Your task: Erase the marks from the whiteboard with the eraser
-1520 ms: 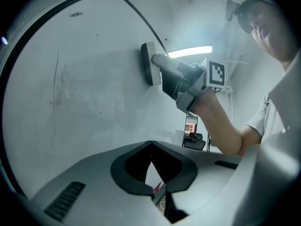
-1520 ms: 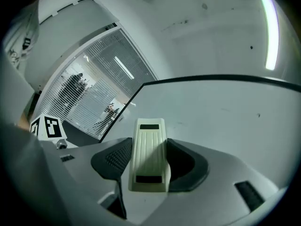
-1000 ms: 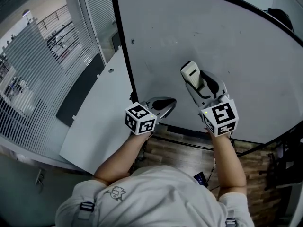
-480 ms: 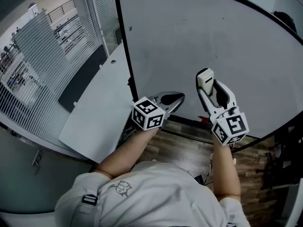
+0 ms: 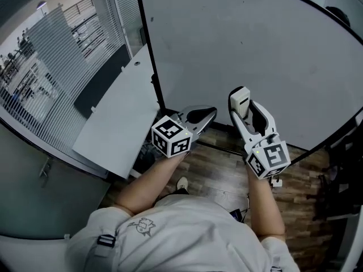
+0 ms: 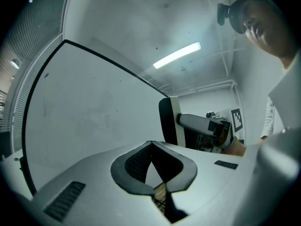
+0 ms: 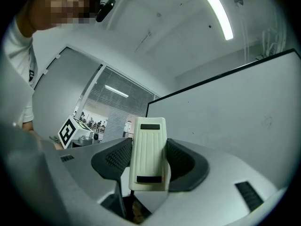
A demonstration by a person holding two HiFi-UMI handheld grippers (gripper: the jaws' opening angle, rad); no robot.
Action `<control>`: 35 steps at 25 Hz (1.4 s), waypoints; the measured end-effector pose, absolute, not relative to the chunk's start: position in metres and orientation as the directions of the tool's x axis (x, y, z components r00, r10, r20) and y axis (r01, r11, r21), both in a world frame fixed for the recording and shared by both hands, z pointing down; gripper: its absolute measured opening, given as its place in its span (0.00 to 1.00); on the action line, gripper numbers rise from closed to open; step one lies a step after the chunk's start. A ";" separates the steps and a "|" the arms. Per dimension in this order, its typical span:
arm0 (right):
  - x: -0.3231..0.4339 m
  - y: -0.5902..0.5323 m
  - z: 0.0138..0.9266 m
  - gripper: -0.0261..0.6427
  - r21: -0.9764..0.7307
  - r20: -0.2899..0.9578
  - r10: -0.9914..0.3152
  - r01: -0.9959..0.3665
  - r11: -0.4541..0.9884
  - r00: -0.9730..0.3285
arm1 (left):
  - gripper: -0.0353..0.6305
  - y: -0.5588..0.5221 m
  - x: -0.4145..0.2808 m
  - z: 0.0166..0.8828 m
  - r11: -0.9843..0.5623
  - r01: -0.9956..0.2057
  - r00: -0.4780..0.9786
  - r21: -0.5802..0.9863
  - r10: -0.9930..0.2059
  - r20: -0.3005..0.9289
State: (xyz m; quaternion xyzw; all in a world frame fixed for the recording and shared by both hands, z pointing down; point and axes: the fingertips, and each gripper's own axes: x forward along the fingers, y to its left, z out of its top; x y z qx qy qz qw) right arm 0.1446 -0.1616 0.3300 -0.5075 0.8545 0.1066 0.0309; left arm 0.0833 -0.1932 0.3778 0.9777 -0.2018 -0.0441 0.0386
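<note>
Right gripper (image 7: 149, 150) fingers grasp eraser (image 7: 148, 166), ribbed back showing. Only left gripper view shows black felt facing whiteboard (image 6: 84, 107). Eraser long axis points 12 o'clock, near board's bottom edge. Left gripper (image 6: 151, 147) fingers clenched, empty.

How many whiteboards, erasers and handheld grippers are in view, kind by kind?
black-framed whiteboard: 1
cream ribbed plastic eraser: 1
grey two-jaw grippers: 2, the left gripper shut and empty, the right gripper clamping the eraser
Total: 4
</note>
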 end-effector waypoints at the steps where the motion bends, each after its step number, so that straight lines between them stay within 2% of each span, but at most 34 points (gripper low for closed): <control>1: 0.142 -0.147 0.338 0.39 0.143 -0.155 -0.858 -0.870 0.471 -0.490 | 0.06 -0.180 0.081 0.384 -0.912 -0.399 0.911 0.097 -0.406 -0.066; 10: 0.127 -0.085 0.352 0.39 0.074 -0.137 -0.840 -0.851 0.519 -0.525 | 0.06 -0.117 0.061 0.372 -0.882 -0.465 0.880 0.078 -0.470 -0.066; 15: 0.112 -0.047 0.361 0.39 0.070 -0.151 -0.848 -0.861 0.503 -0.508 | 0.06 -0.082 0.038 0.366 -0.872 -0.486 0.865 0.055 -0.489 -0.111; 25: 0.069 -0.011 0.366 0.39 0.070 -0.193 -0.865 -0.885 0.459 -0.464 | 0.06 -0.042 0.002 0.354 -0.900 -0.435 0.890 0.014 -0.432 -0.142; 35: 0.002 0.024 0.378 0.39 0.040 -0.171 -0.893 -0.909 0.416 -0.416 | 0.06 -0.002 -0.063 0.359 -0.916 -0.401 0.906 0.020 -0.400 -0.138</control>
